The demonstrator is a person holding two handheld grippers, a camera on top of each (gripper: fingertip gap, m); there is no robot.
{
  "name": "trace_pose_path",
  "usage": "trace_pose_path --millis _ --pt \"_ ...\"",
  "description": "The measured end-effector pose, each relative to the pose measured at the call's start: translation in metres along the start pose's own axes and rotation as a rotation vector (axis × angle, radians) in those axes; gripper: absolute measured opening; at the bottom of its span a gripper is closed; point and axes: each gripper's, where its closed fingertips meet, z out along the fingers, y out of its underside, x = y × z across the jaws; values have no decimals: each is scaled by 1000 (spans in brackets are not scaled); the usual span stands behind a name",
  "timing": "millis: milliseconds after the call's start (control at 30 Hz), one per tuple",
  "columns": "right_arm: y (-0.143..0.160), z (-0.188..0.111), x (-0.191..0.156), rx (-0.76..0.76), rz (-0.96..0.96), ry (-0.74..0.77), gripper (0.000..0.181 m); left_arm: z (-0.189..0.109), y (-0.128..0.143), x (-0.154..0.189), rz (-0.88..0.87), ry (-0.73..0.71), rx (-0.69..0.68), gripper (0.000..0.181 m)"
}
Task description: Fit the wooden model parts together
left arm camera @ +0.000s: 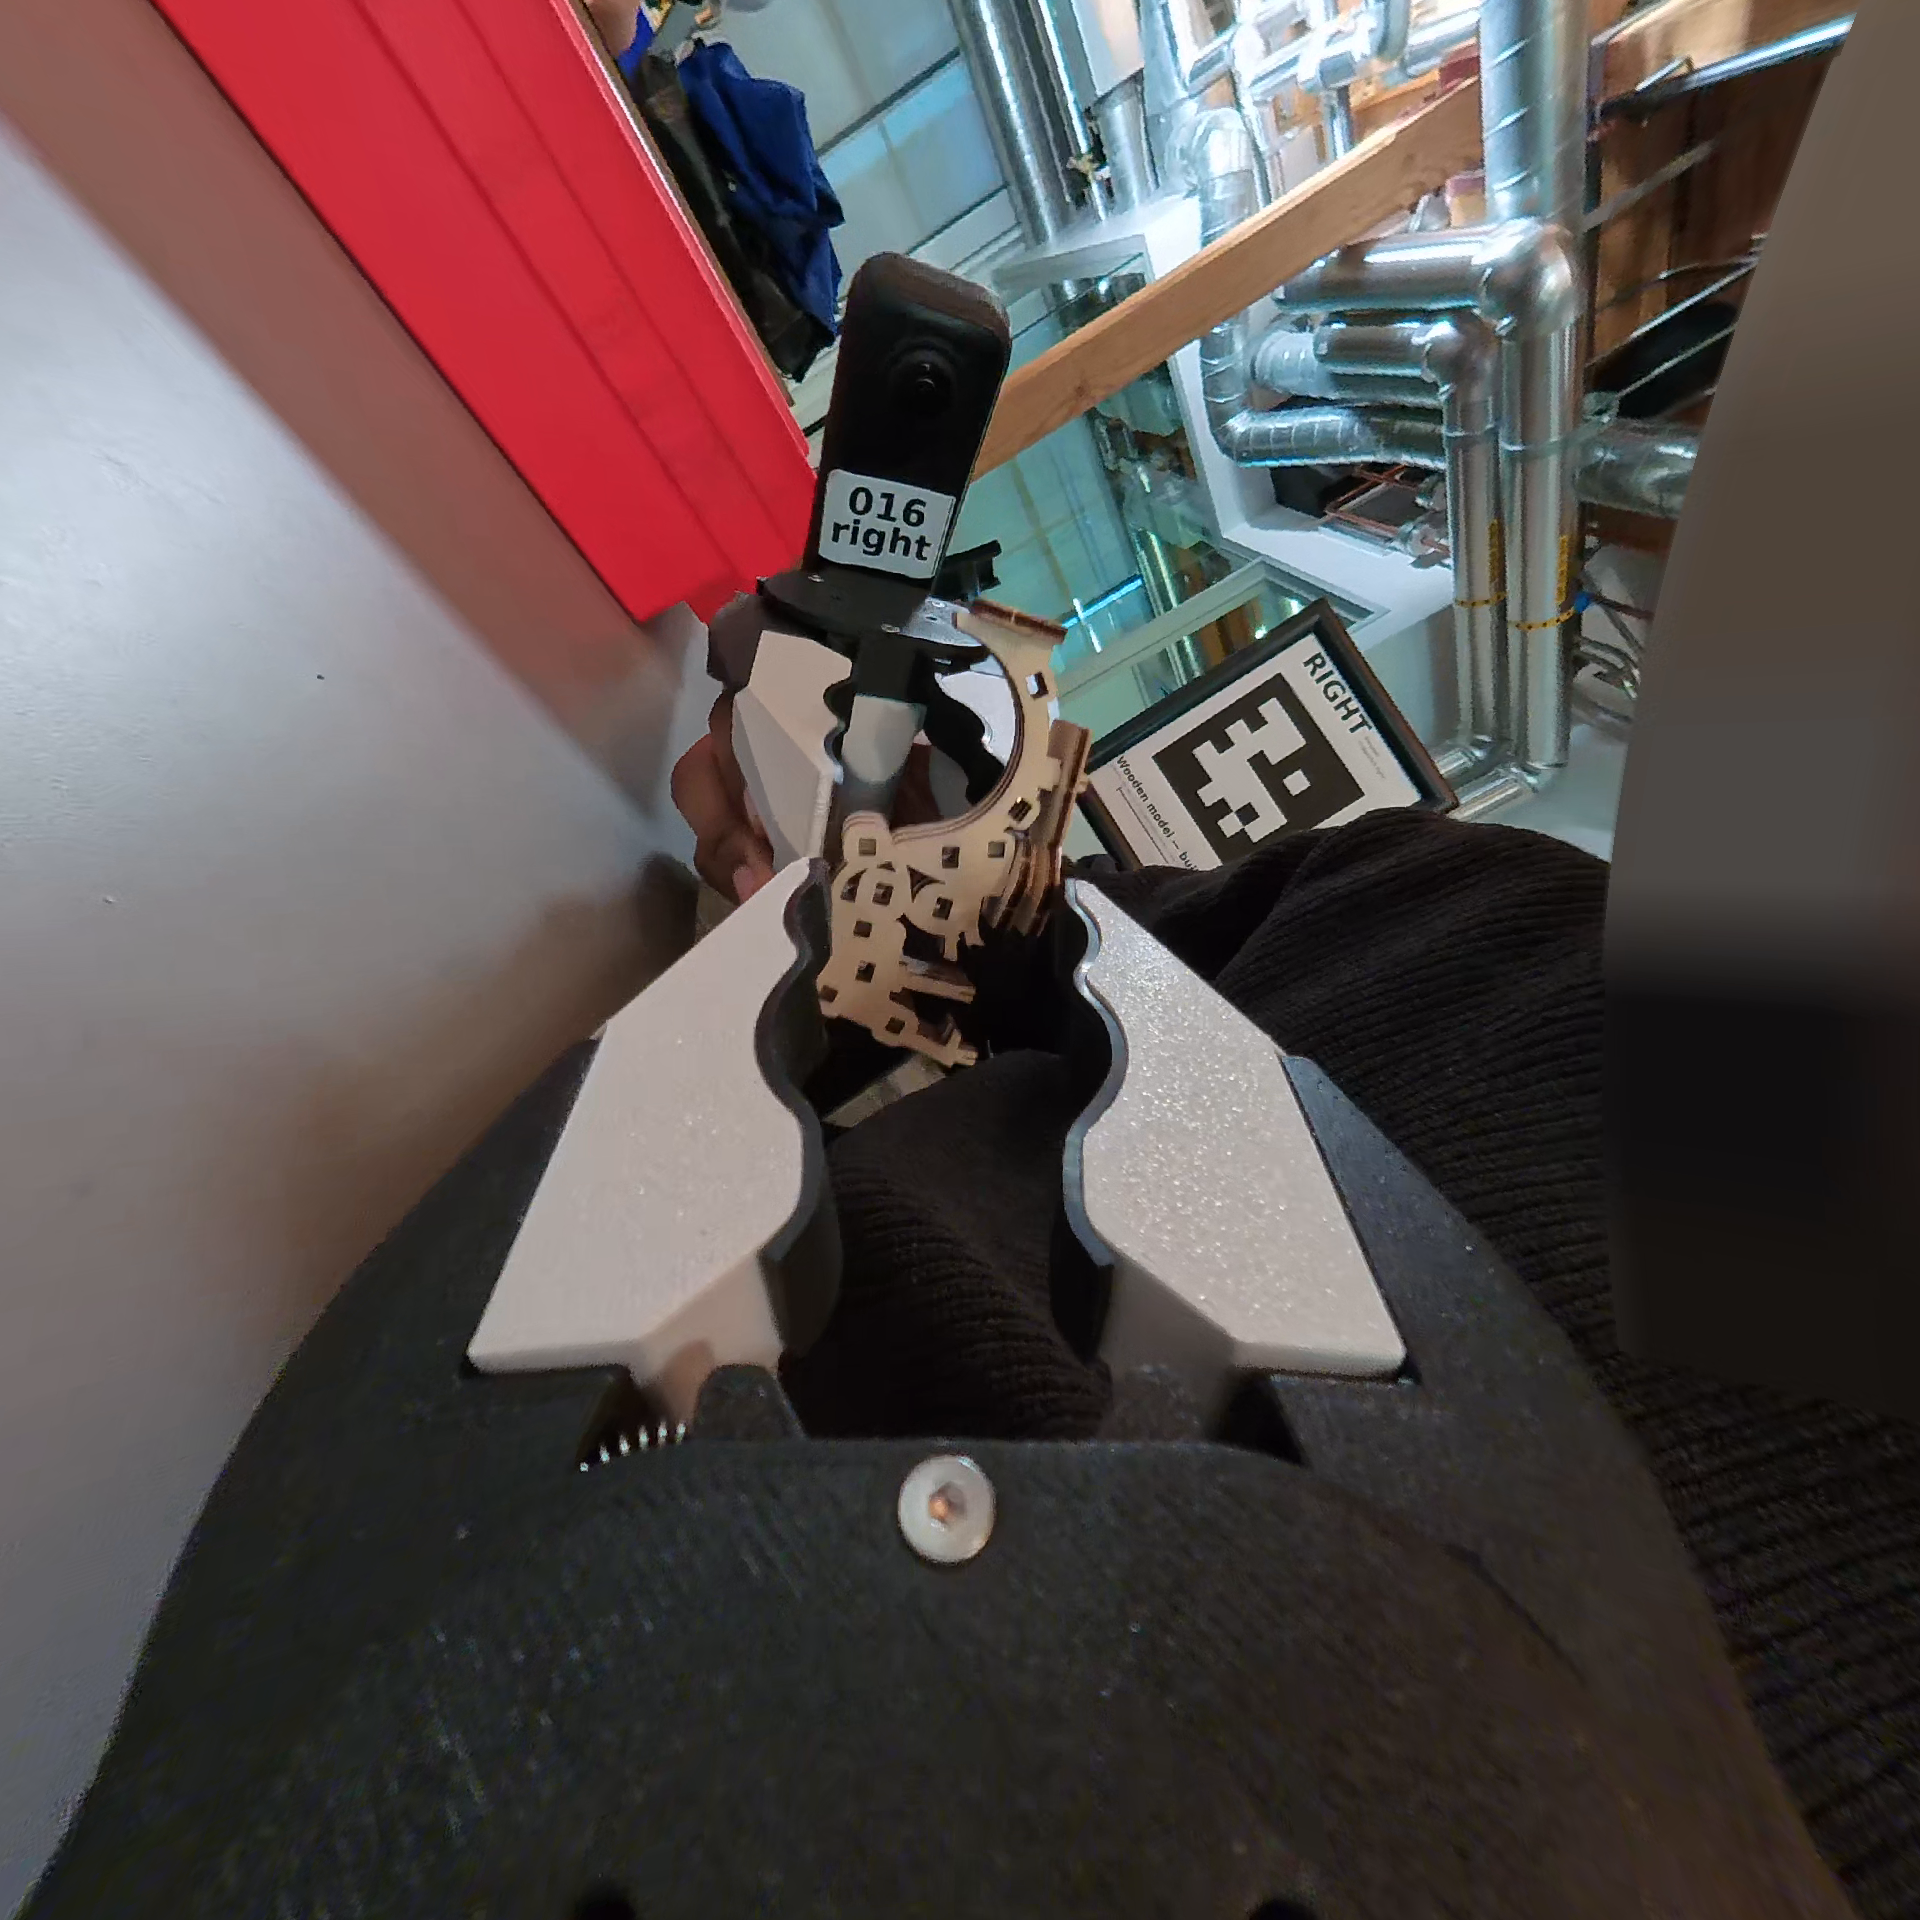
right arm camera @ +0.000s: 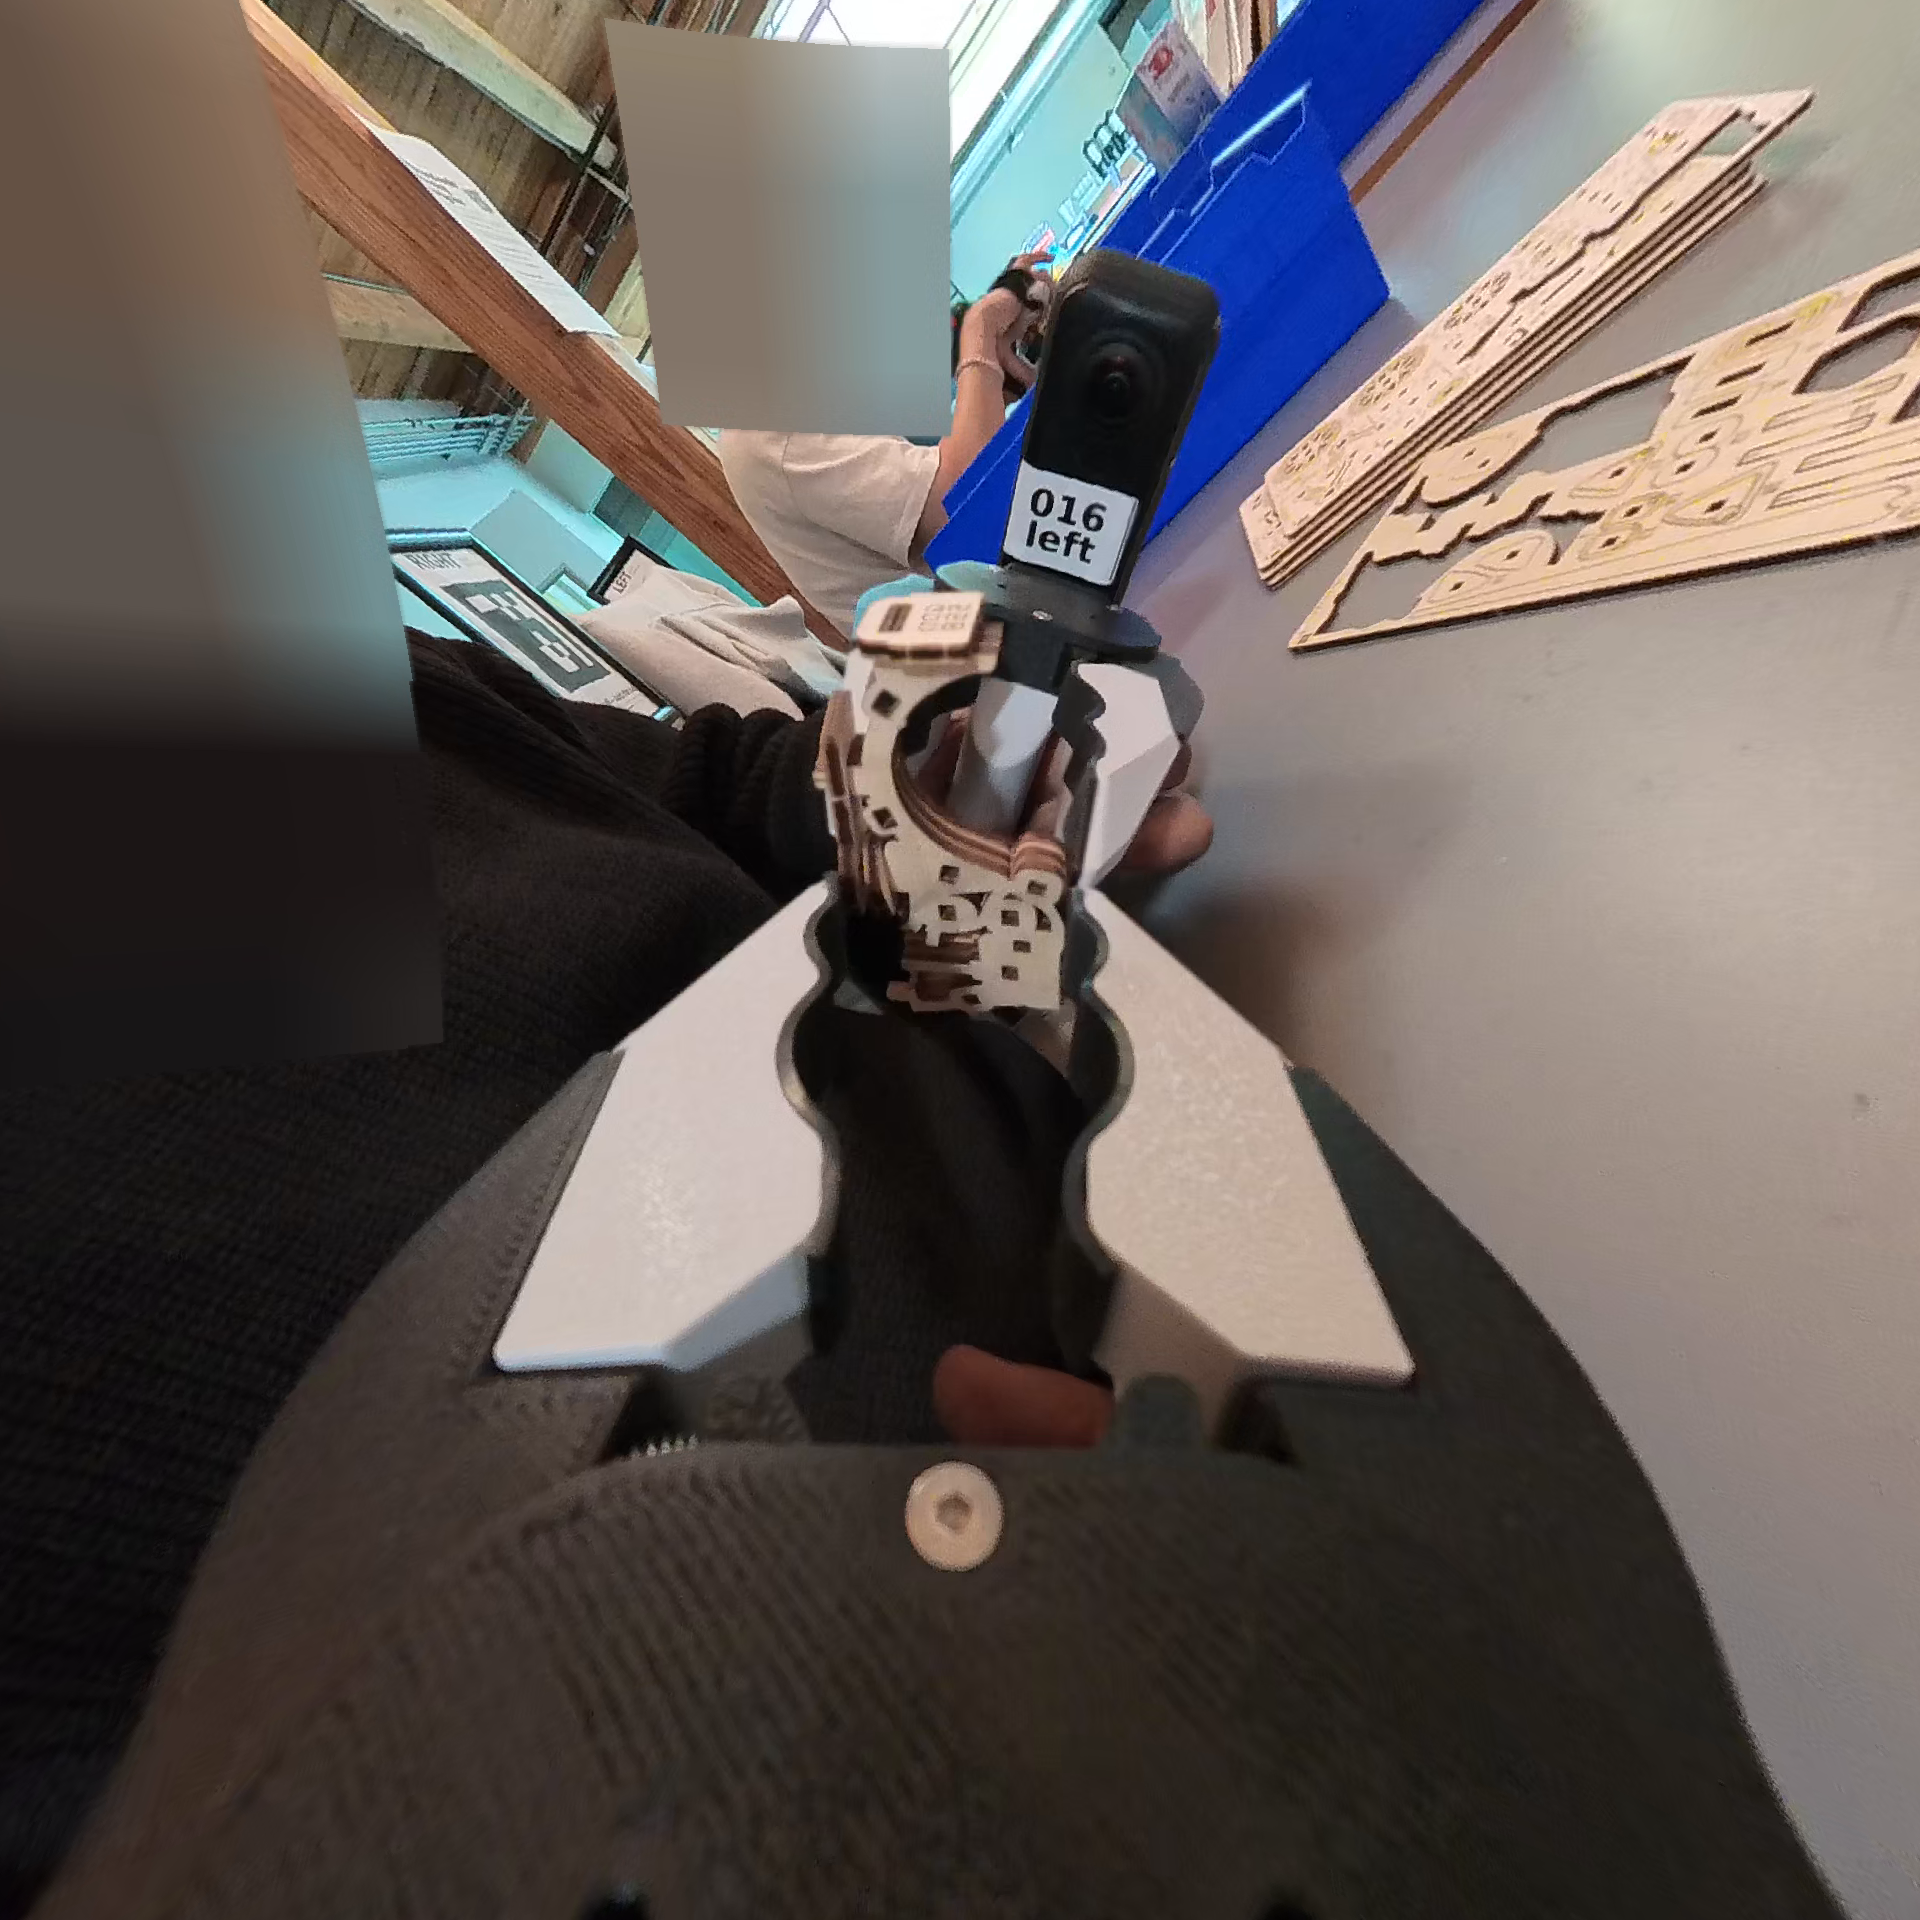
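1. Nearest the lens in the left wrist view, the left gripper (left arm camera: 940, 914) has its white jaws spread, and the wooden model (left arm camera: 925, 894) sits between their tips, touching the left tip only.
2. Opposite it, the right gripper (left arm camera: 852, 769) pinches the upper edge of the same model, its black camera (left arm camera: 914, 416) standing above.
3. From the right wrist view, the right gripper (right arm camera: 951, 925) has its jaws drawn in on the model (right arm camera: 966, 862), a layered plywood piece with a curved arch and small square holes, held in the air above a dark knitted sleeve (right arm camera: 582, 852).
4. Facing it, the left gripper (right arm camera: 1060, 790) reaches into the model's arch from the far side.
5. Well apart on the grey bench (right arm camera: 1558, 935) lie a stack of plywood sheets (right arm camera: 1507, 332) and a punched-out sheet (right arm camera: 1662, 488).
6. Behind, a person in a white shirt (right arm camera: 831, 520) sits near a blue box (right arm camera: 1195, 332).
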Motion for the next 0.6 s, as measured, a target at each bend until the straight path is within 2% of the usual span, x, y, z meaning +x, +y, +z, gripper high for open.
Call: trace_pose_path --millis 167,367,600 --pt "-3 -1 1 18 -12 14 41 -1 2 0 101 -53 -22 43" --pt "-5 2 -1 27 -27 7 41 -1 3 1 126 -53 -24 41" --pt "-7 4 -5 47 -20 -16 41 -1 2 4 239 -77 -28 41"
